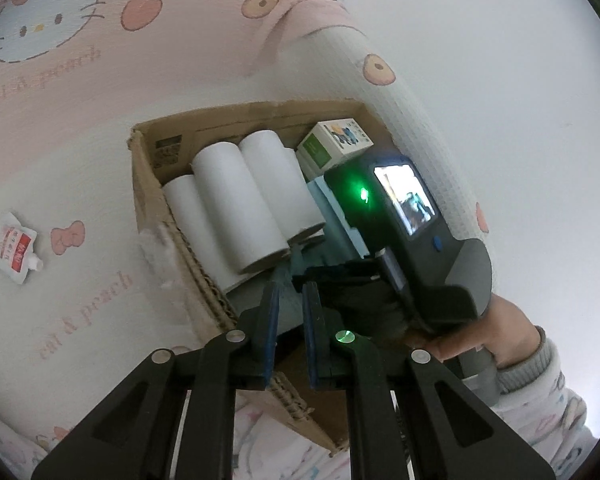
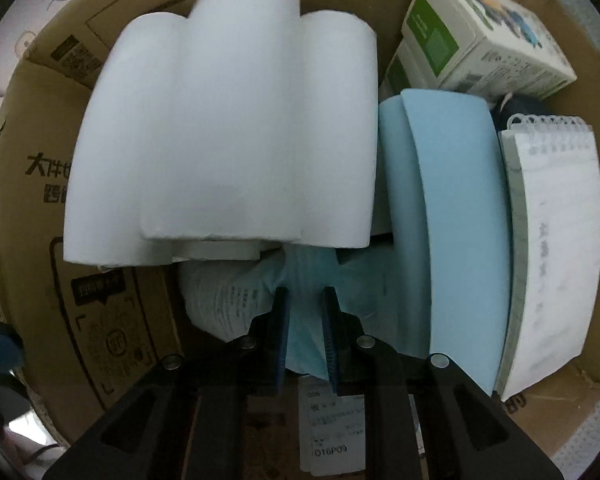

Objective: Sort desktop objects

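While right tongs (image 2: 305, 308) pinch blue mask pack (image 2: 304, 280) inside cardboard box (image 2: 40, 208), left tongs (image 1: 290, 300) narrowly parted, empty.

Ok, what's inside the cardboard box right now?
The cardboard box holds white paper rolls, a blue folder, a spiral notepad, green-and-white cartons and a blue packet. Whatever lies beneath them is covered.

Both grippers (image 1: 290, 300) (image 2: 305, 308) are showing black arms, blue pads (image 1: 271, 320) and round silver screws (image 1: 236, 336). At four o'clock, a hand (image 1: 504, 332) is wearing a white printed sleeve (image 1: 556, 400) with a grey cuff.
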